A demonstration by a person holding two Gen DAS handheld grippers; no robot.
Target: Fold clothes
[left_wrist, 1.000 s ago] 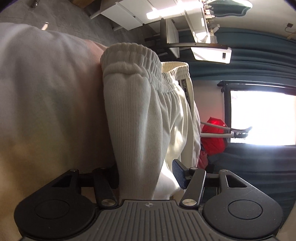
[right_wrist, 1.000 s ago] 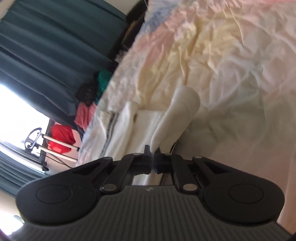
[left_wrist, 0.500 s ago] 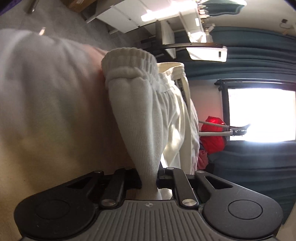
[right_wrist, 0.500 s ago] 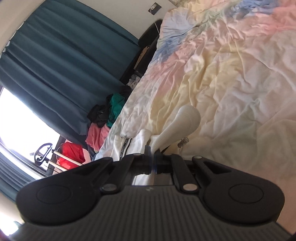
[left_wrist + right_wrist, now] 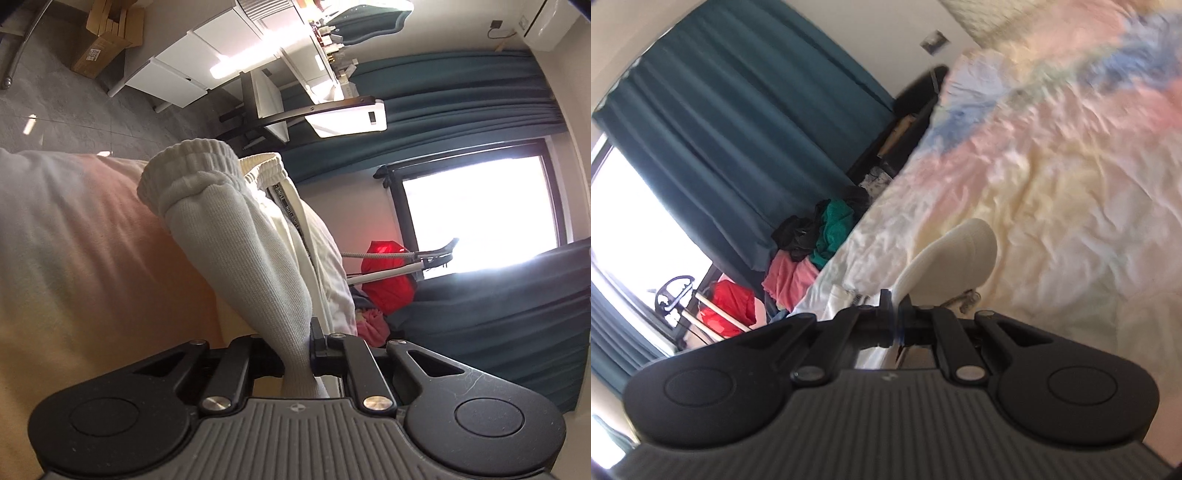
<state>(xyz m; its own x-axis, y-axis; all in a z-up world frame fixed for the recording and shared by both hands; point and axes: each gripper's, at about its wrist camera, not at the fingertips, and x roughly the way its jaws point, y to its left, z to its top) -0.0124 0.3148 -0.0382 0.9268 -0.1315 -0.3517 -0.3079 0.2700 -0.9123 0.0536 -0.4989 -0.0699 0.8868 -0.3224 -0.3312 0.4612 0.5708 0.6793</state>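
My left gripper (image 5: 297, 345) is pinching a bunched leg of the cream ribbed trousers (image 5: 255, 266); the knit squeezes through the narrow gap between the jaws and fans out ahead to an elastic cuff (image 5: 192, 173) held off the bedspread (image 5: 74, 258). The rest of the garment, with a dark printed stripe down its side, lies along the bed just beyond. My right gripper (image 5: 894, 321) has its jaws pressed nearly together, and a pale rounded fold of the same cream cloth (image 5: 951, 258) rises right from the gap, so I judge it is clamped on fabric too, though the pinch point itself is hidden behind the fingers and the view is smeared.

As for progress: I have two holds on the trousers and part of them is lifted off the pastel bedspread (image 5: 1071, 184). I see no finished flat fold anywhere in view, so I judge folding work remains. Whether this lift is to spread the garment out or to carry one part over another, I cannot settle. A heap of other clothes (image 5: 812, 243) sits by the teal curtain (image 5: 738, 129) at the bed's far edge; they look unfolded.
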